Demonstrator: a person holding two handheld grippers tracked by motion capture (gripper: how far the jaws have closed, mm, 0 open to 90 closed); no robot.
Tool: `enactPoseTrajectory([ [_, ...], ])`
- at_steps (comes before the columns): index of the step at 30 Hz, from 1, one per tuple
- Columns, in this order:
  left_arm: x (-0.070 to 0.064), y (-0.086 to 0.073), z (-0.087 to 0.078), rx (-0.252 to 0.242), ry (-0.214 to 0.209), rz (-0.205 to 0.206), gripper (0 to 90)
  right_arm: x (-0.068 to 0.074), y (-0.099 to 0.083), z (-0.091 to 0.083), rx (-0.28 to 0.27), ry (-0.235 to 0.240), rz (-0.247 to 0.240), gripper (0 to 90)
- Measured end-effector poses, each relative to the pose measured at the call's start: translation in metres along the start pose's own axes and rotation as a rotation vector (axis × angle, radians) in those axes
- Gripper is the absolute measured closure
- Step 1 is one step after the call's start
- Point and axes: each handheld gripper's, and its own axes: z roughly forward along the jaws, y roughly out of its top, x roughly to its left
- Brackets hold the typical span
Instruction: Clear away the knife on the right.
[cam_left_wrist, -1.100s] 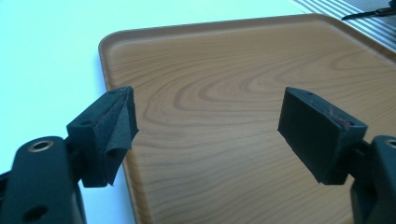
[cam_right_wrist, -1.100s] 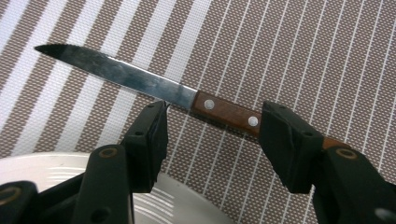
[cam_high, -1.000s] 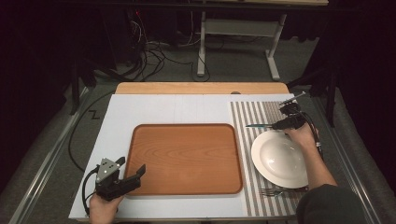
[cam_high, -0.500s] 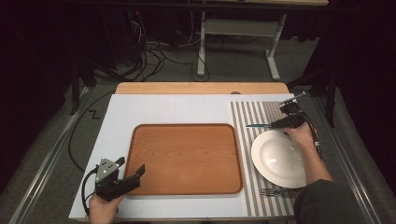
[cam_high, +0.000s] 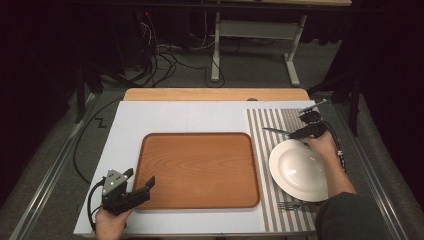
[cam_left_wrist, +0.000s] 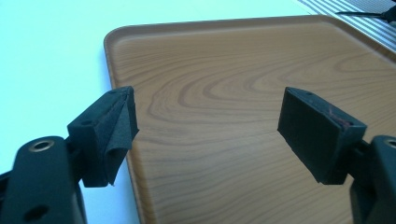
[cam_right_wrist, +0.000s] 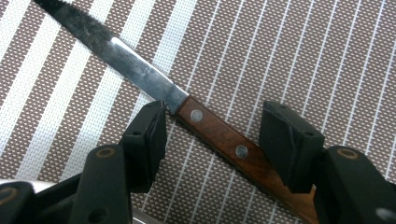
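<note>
White surface (cam_high: 200, 117) under me carries a wooden tray (cam_high: 200, 170); my left claw (cam_left_wrist: 205, 135) gapes apart over its near corner. Beside my right claw (cam_right_wrist: 212, 135), a white bowl (cam_high: 298, 169). Between its spread jaws lies a wood-handled knife (cam_right_wrist: 215, 130), ungripped.

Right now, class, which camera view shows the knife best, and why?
The right gripper view: the knife lies close up between open jaws, wooden riveted handle and serrated blade clear. The high view gives a thin sliver on the striped mat; the left gripper view barely a dark tip.
</note>
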Motion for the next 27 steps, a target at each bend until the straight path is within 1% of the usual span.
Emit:
enactPoseTrajectory([
  [4,0.0000,0.0000,-0.0001,0.000,-0.001,0.001,20.8,0.0017,0.0002,-0.0003,0.002,-0.004,0.008,45.1],
  [5,-0.0001,0.0000,0.0000,0.000,-0.001,0.001,20.8,0.0029,0.0004,-0.0009,0.007,-0.009,0.011,47.2],
  [8,-0.0003,-0.0001,0.0000,0.001,-0.002,0.002,20.8,0.0037,0.0007,-0.0012,0.013,-0.013,0.021,47.7],
  [10,-0.0005,-0.0002,-0.0002,0.002,-0.002,0.003,20.8,0.0031,0.0004,-0.0016,0.015,-0.010,0.018,50.3],
  [14,-0.0003,-0.0003,-0.0004,0.001,-0.003,0.002,20.9,0.0040,-0.0002,-0.0018,0.014,-0.014,0.027,51.8],
  [15,-0.0004,-0.0003,-0.0002,0.003,-0.004,0.003,20.9,0.0045,-0.0005,-0.0030,0.019,-0.009,0.025,57.9],
  [18,-0.0006,-0.0004,-0.0002,0.003,-0.004,0.005,20.9,0.0045,-0.0009,-0.0032,0.018,-0.009,0.026,59.5],
  [19,-0.0006,-0.0004,-0.0001,0.004,-0.005,0.005,20.9,0.0044,-0.0013,-0.0037,0.019,-0.013,0.021,62.9],
  [20,-0.0006,-0.0004,-0.0001,0.004,-0.005,0.005,20.9,0.0044,-0.0013,-0.0037,0.019,-0.013,0.021,62.9],
  [21,-0.0006,-0.0004,0.0001,0.005,-0.007,0.005,20.9,0.0040,-0.0015,-0.0042,0.023,-0.012,0.014,67.0],
  [23,-0.0007,-0.0003,0.0003,0.005,-0.007,0.006,20.9,0.0040,-0.0016,-0.0044,0.023,-0.011,0.014,67.2],
  [24,-0.0008,-0.0003,0.0005,0.006,-0.007,0.007,20.9,0.0041,-0.0014,-0.0046,0.027,-0.005,0.010,72.3],
  [27,-0.0010,-0.0004,0.0009,0.009,-0.008,0.008,20.9,0.0065,-0.0003,-0.0051,0.037,-0.019,-0.015,77.2],
])
